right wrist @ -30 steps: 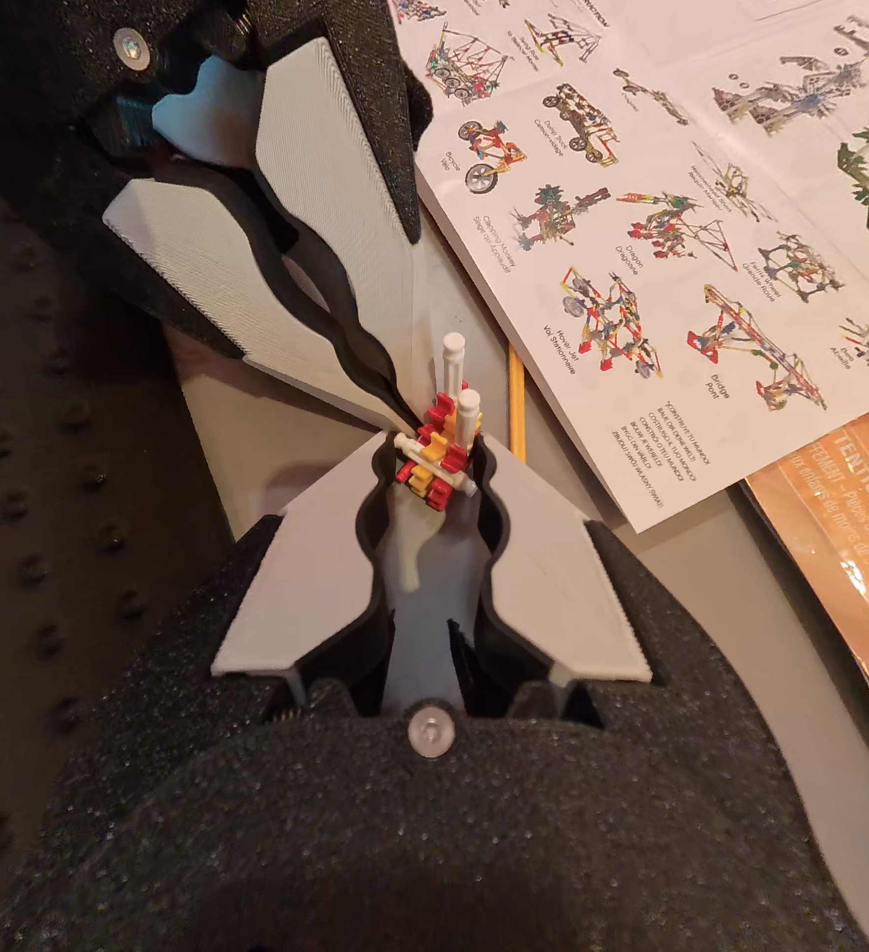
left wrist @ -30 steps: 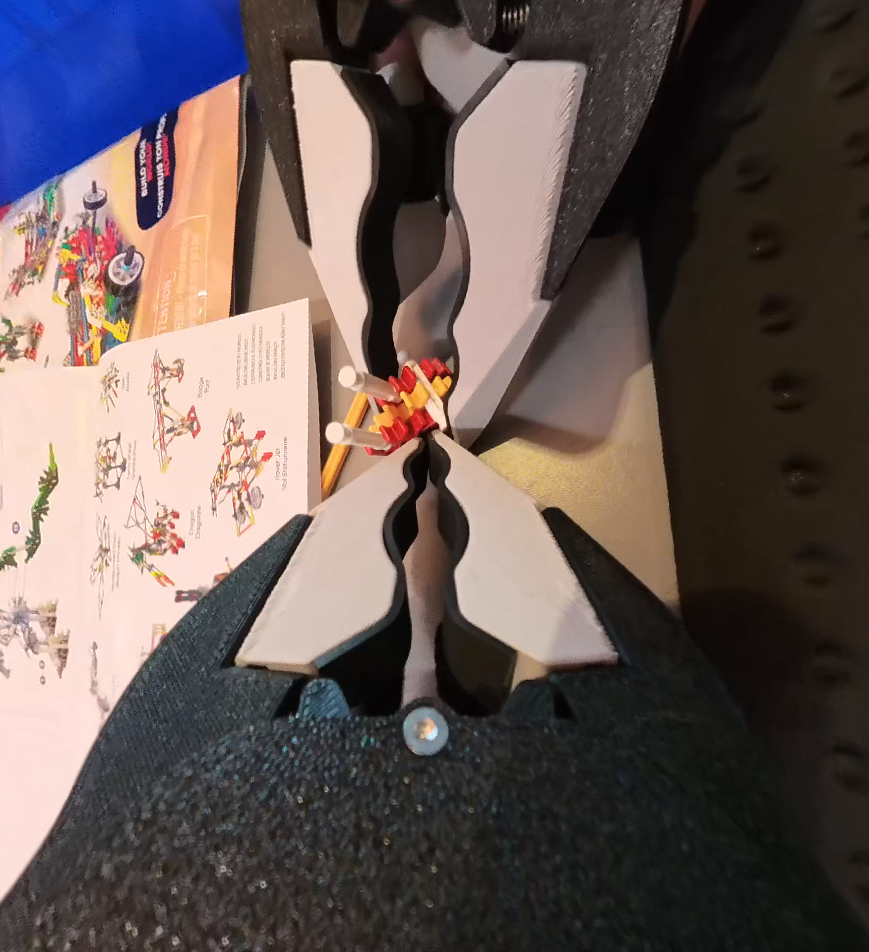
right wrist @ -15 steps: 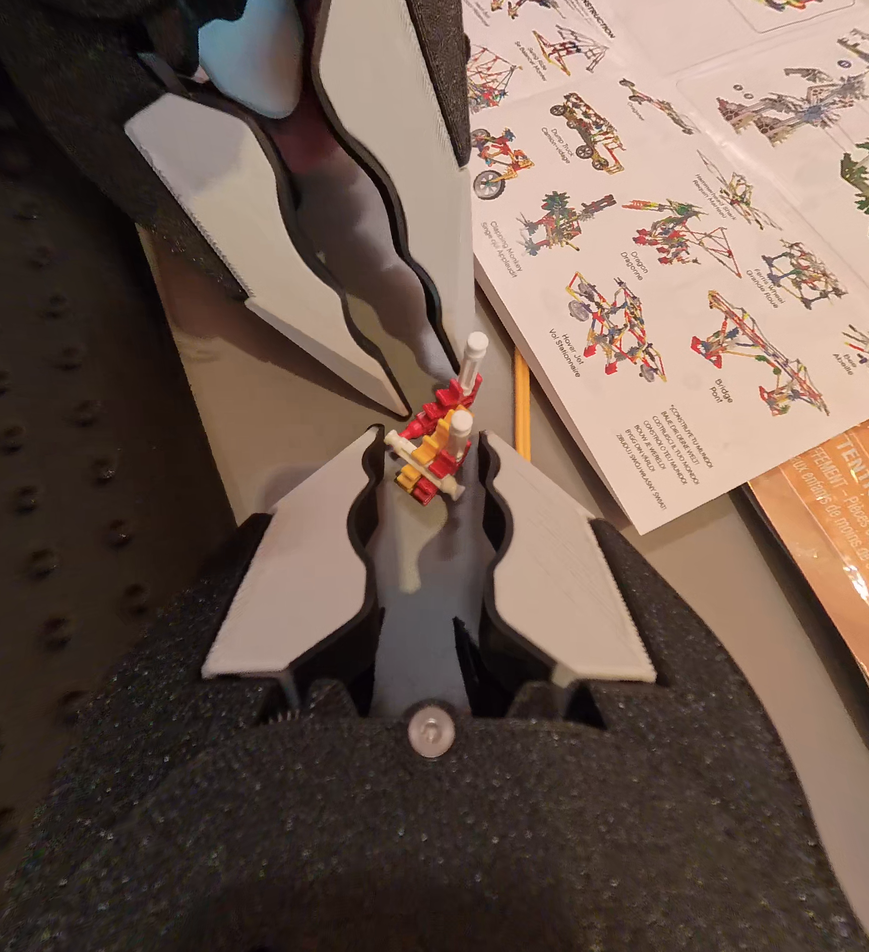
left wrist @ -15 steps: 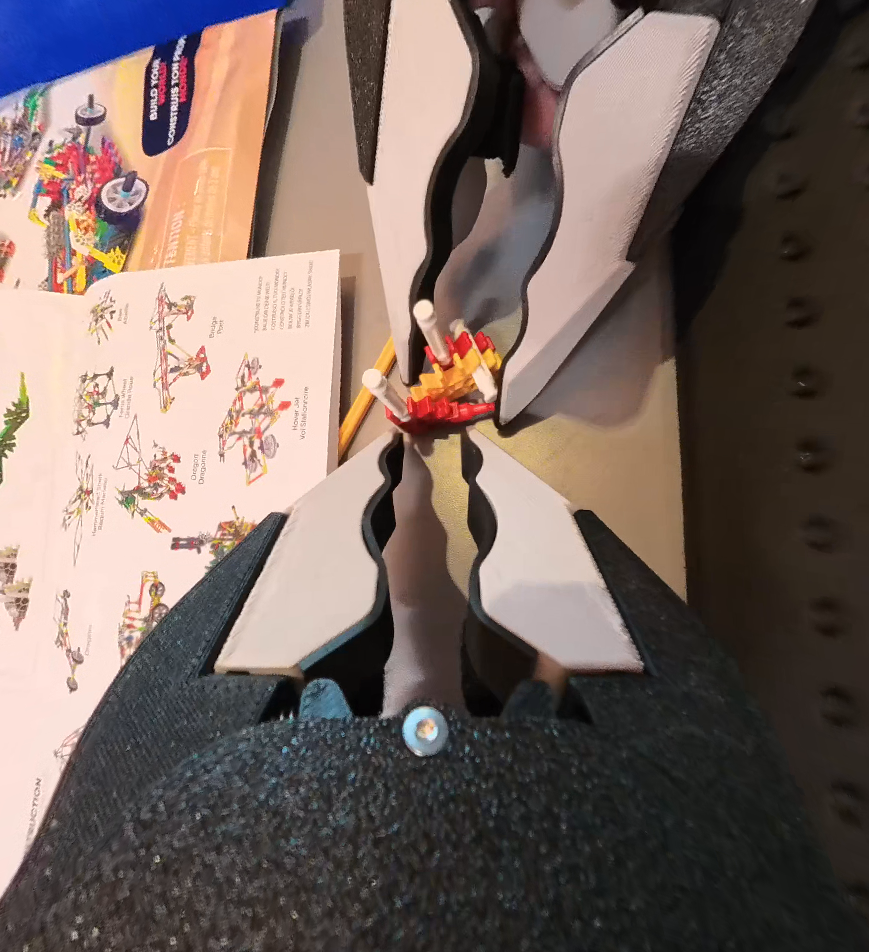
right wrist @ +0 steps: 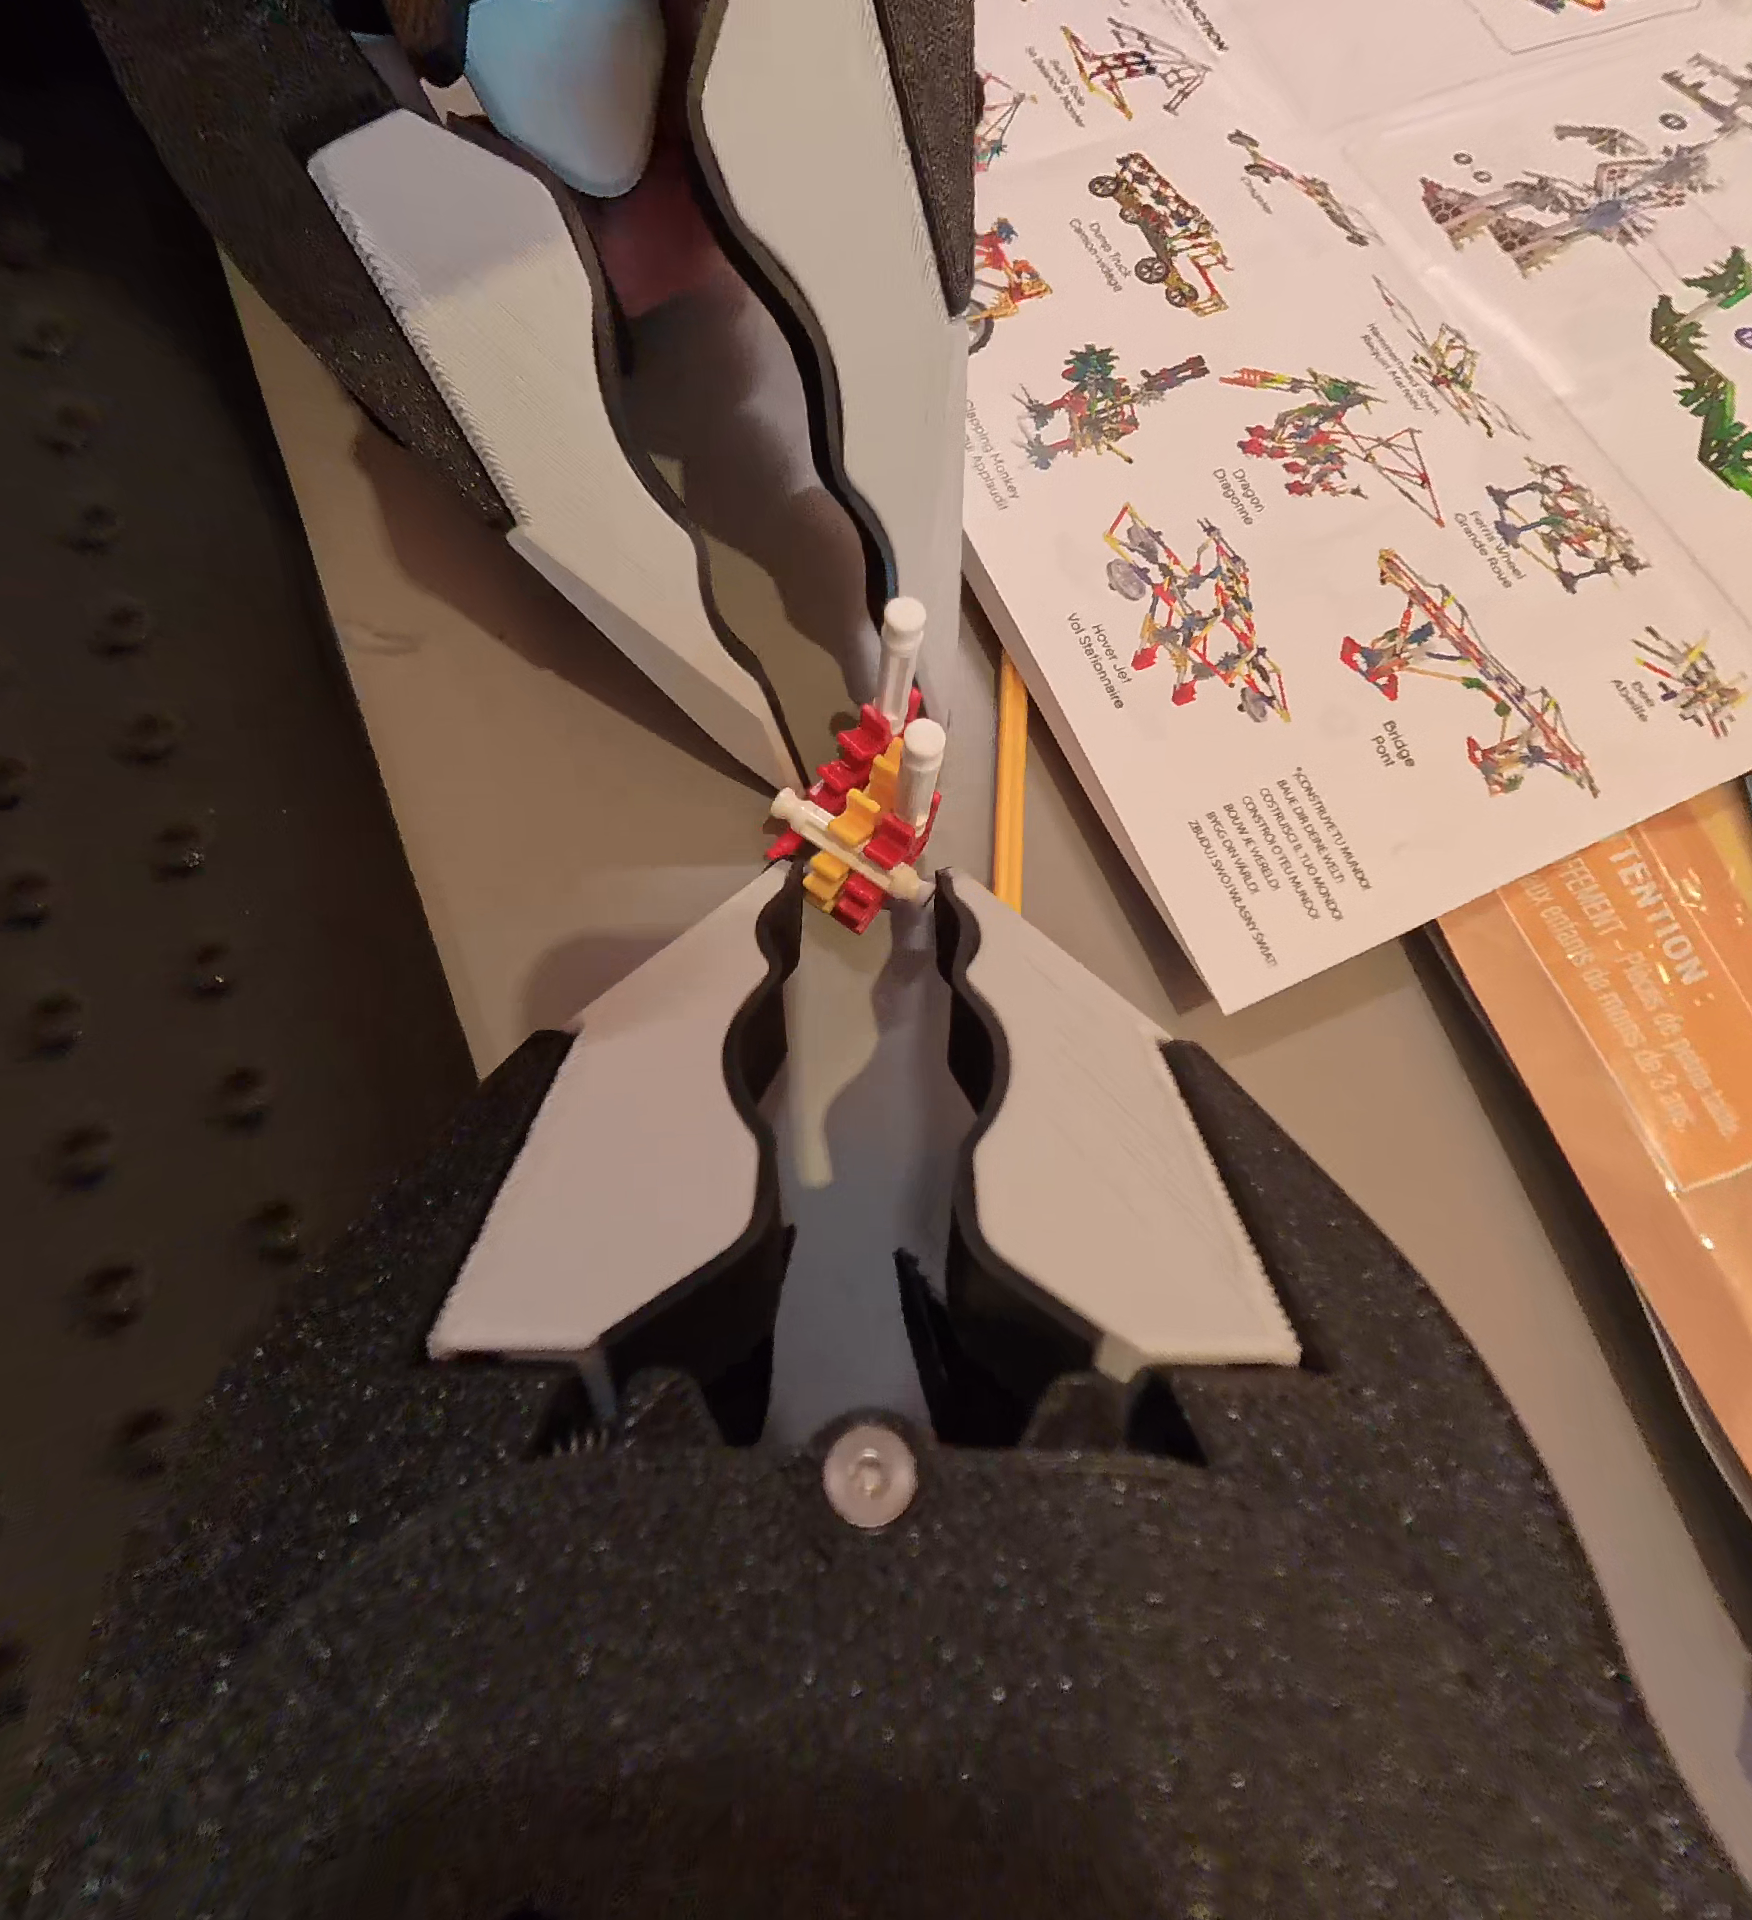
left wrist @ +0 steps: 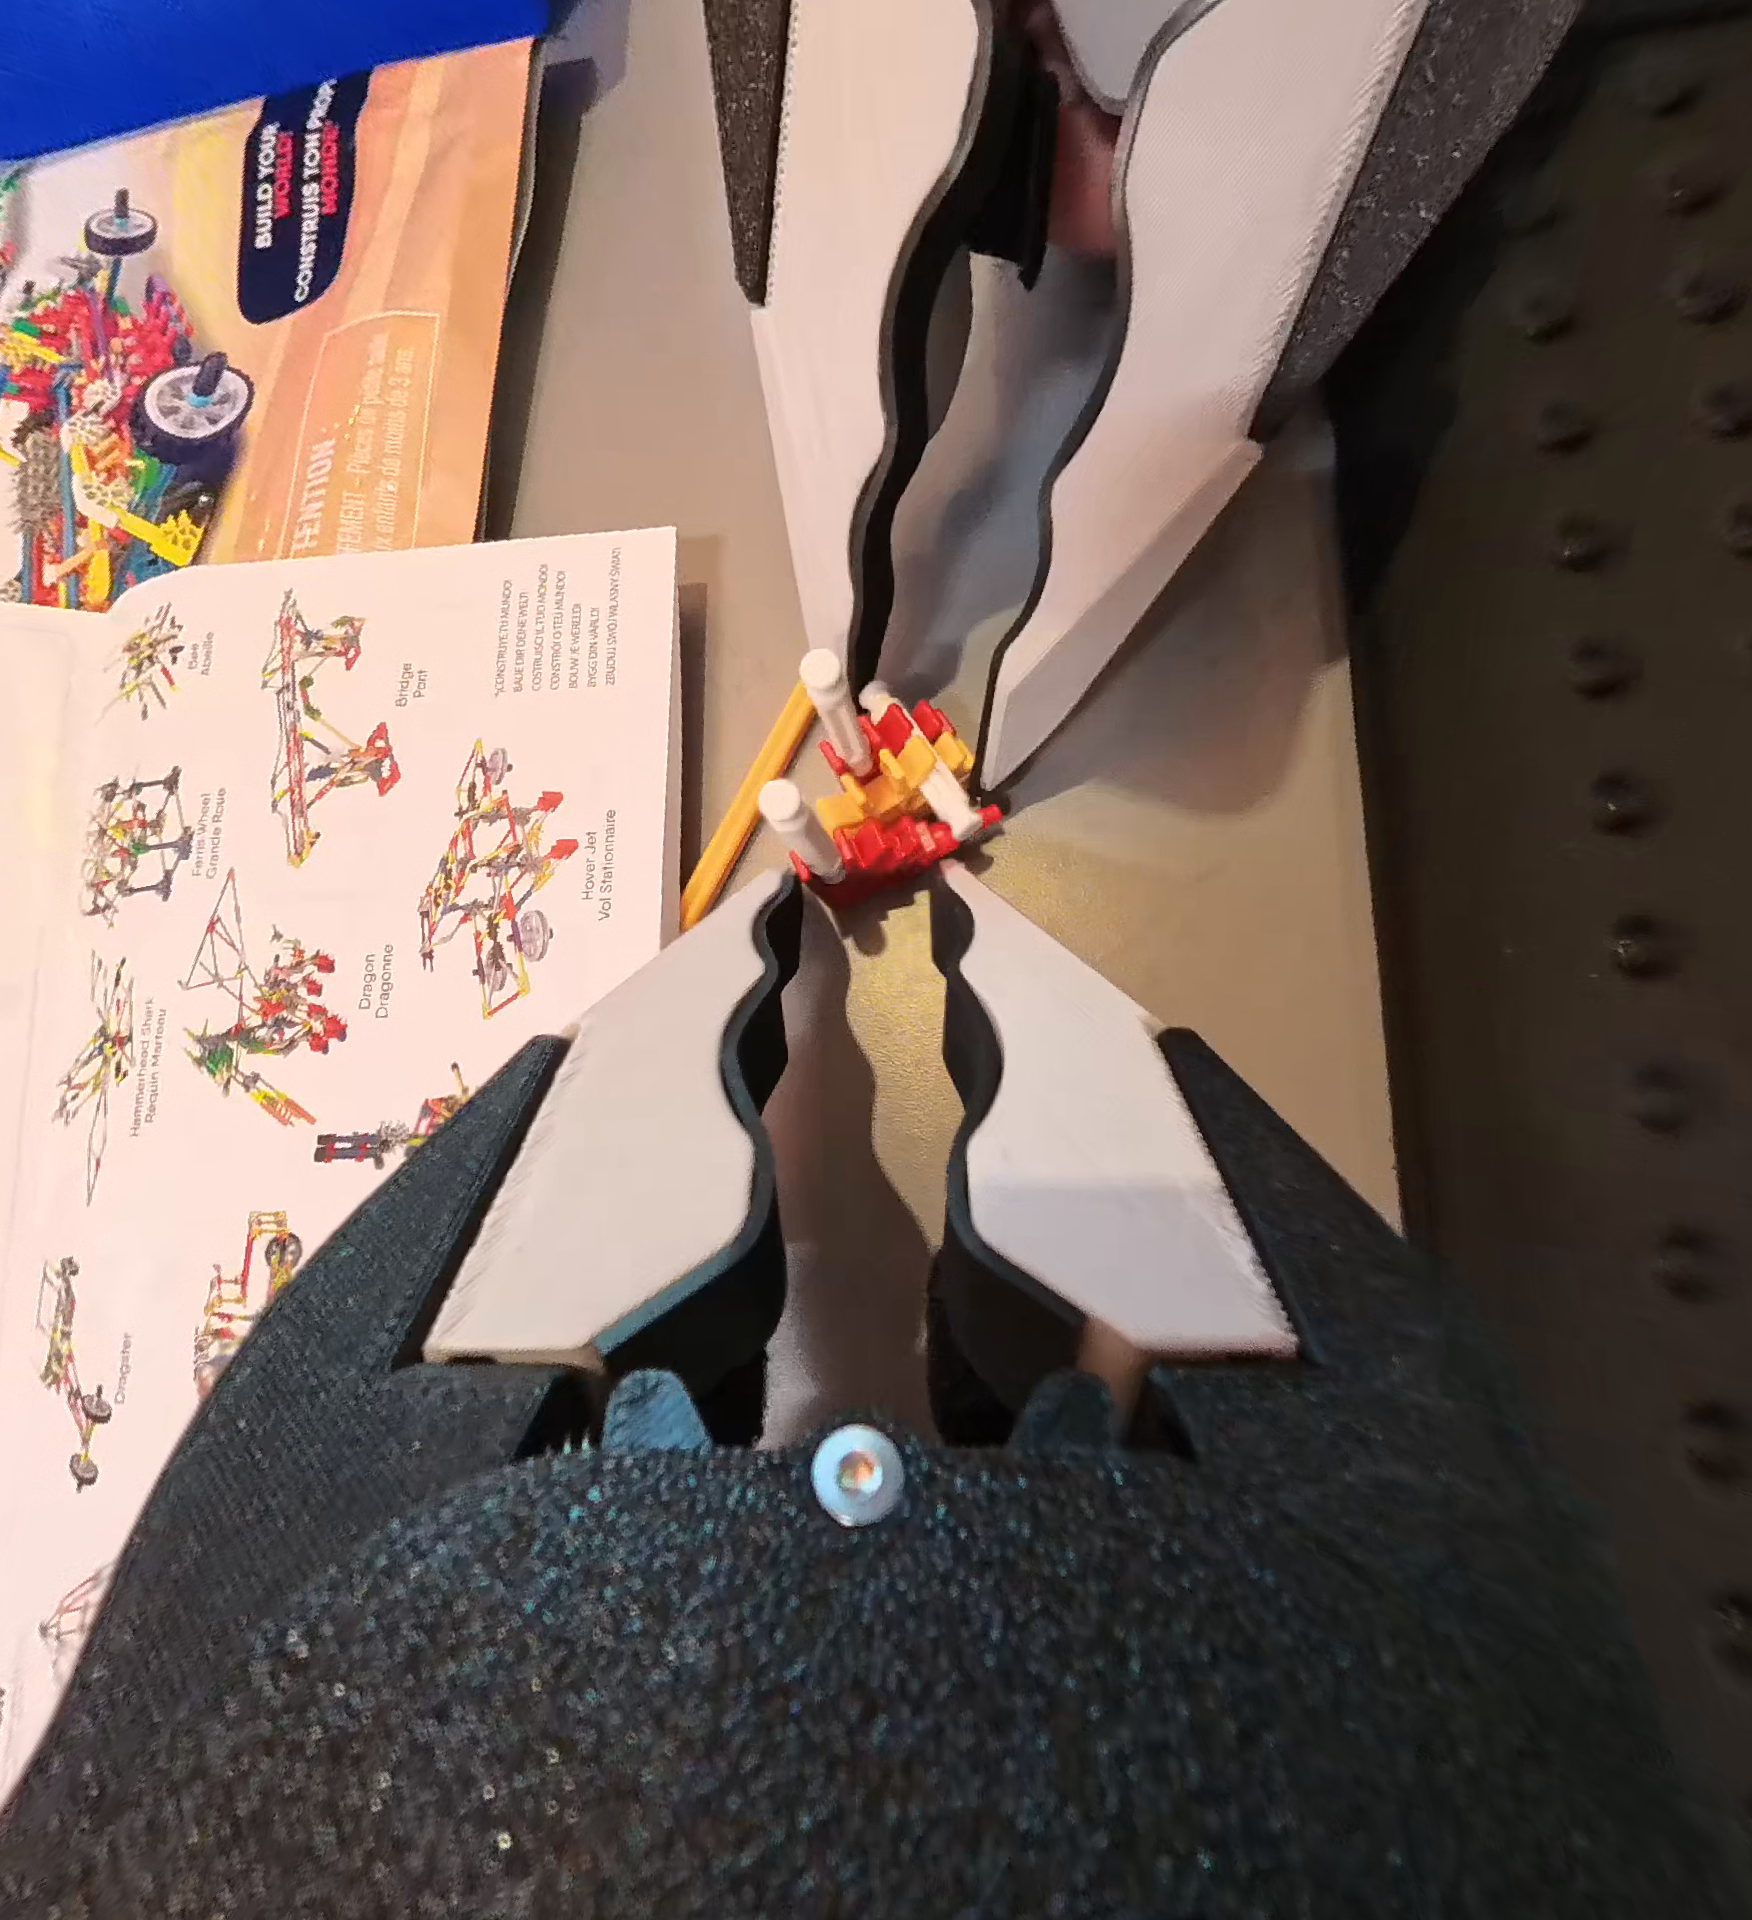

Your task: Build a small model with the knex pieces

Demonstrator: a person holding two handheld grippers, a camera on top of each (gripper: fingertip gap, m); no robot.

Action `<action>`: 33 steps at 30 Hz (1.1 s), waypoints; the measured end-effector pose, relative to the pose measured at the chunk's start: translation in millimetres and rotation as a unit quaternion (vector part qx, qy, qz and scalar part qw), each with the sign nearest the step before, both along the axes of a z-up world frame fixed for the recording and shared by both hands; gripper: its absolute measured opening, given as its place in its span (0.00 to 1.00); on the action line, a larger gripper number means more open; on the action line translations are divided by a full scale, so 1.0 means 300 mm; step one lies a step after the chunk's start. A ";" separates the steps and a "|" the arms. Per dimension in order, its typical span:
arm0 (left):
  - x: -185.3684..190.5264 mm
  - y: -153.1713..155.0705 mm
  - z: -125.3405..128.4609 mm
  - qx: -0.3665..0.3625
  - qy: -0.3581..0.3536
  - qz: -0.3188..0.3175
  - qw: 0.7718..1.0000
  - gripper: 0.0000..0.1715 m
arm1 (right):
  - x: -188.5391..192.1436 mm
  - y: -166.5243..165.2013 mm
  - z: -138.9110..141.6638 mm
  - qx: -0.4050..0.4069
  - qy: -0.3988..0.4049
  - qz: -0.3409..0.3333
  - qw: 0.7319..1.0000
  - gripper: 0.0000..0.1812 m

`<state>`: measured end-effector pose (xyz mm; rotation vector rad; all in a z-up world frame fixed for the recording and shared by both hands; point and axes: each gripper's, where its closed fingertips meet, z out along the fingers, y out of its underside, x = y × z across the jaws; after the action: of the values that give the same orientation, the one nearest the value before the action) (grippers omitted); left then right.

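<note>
The left gripper [left wrist: 872, 896] is reaching up from the bottom of the left wrist view. The right gripper [right wrist: 864, 891] is coming the opposite way, so the two are meeting tip to tip at mid-frame above the grey table [left wrist: 1184, 935]. Between the tips the toy cluster [left wrist: 893, 800] of red and yellow connectors with white rods is sitting off the table.

The right gripper's fingers [right wrist: 1090, 1143] are pinching the cluster's lower end at their very tips. The left gripper's fingers [left wrist: 643, 1122] are standing parted, with their tips just beside the cluster's red base – whether they are touching it I cannot tell.

A yellow rod [left wrist: 747, 810] is lying on the table left of the cluster, its far end running under the white instruction sheet [left wrist: 332, 831]. An orange printed booklet [left wrist: 352, 343] is lying in the upper left under that sheet, and a dark dotted mat [left wrist: 1630, 935] is filling the right edge.

A second ago the left fingers were pressed together on the cluster; they are now opening wider than half a second ago – while the right gripper's gap is staying about the same.
</note>
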<state>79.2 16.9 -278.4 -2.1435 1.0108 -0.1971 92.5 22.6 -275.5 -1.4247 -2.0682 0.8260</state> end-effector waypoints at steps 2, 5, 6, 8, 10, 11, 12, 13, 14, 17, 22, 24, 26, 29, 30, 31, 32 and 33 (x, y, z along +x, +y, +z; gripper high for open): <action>0.000 -0.002 0.000 -0.001 0.003 0.002 1.000 0.12 | -0.003 -0.004 -0.001 0.006 -0.001 -0.009 1.000 0.14; 0.000 -0.002 0.000 0.003 0.007 0.000 1.000 0.11 | -0.003 -0.004 -0.002 -0.001 -0.005 -0.022 1.000 0.14; -0.001 -0.002 0.000 0.002 0.007 -0.002 1.000 0.11 | -0.004 -0.003 -0.004 -0.005 -0.006 -0.026 1.000 0.14; -0.002 -0.002 0.000 0.005 0.012 -0.007 1.000 0.11 | -0.004 -0.004 -0.005 -0.007 -0.009 -0.029 1.000 0.14; 0.001 -0.001 0.000 0.005 0.012 -0.013 1.000 0.11 | -0.002 0.000 -0.002 -0.009 -0.008 -0.031 0.999 0.14; -0.001 0.002 0.000 0.002 0.010 -0.011 1.000 0.09 | -0.001 0.002 0.000 -0.010 -0.008 -0.033 0.999 0.14; -0.005 0.007 0.001 -0.002 0.008 -0.006 1.000 0.09 | 0.001 0.004 0.000 -0.010 -0.009 -0.033 0.999 0.14; -0.009 0.009 0.003 -0.003 0.007 -0.004 1.000 0.10 | 0.001 0.005 0.001 -0.009 -0.010 -0.033 0.999 0.14; -0.012 0.010 0.007 -0.001 0.007 -0.004 1.000 0.12 | 0.001 0.005 0.004 -0.010 -0.008 -0.034 0.999 0.14; -0.010 0.007 0.010 -0.001 0.003 -0.007 1.000 0.10 | 0.002 0.012 0.000 -0.015 -0.009 -0.039 0.999 0.14; -0.008 0.011 0.003 0.002 0.015 -0.011 1.000 0.07 | 0.005 0.019 -0.004 -0.028 -0.009 -0.045 0.999 0.14; -0.003 0.012 0.001 0.001 0.016 -0.014 1.000 0.07 | 0.005 0.021 -0.004 -0.034 -0.010 -0.047 0.998 0.14; -0.001 0.014 -0.002 0.000 0.018 -0.014 1.000 0.07 | 0.000 0.022 -0.005 -0.038 -0.010 -0.050 0.998 0.14; -0.004 0.018 -0.002 -0.001 0.016 -0.011 1.000 0.07 | -0.003 0.022 -0.007 -0.044 -0.012 -0.053 0.998 0.14; -0.004 0.019 -0.002 0.000 0.016 -0.010 1.000 0.07 | -0.004 0.022 -0.006 -0.046 -0.012 -0.054 0.997 0.13; -0.005 0.020 -0.002 0.000 0.016 -0.010 1.000 0.07 | -0.004 0.020 -0.007 -0.045 -0.012 -0.053 0.998 0.13; -0.005 0.020 -0.002 0.000 0.017 -0.010 1.000 0.07 | -0.004 0.020 -0.007 -0.041 -0.012 -0.053 0.998 0.13; -0.004 0.021 -0.002 0.000 0.017 -0.010 1.000 0.07 | -0.003 0.020 -0.006 -0.039 -0.013 -0.053 0.998 0.13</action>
<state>77.9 23.3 -279.1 -2.1439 1.0514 -0.1712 91.5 28.7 -277.4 -1.5800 -1.9783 0.8574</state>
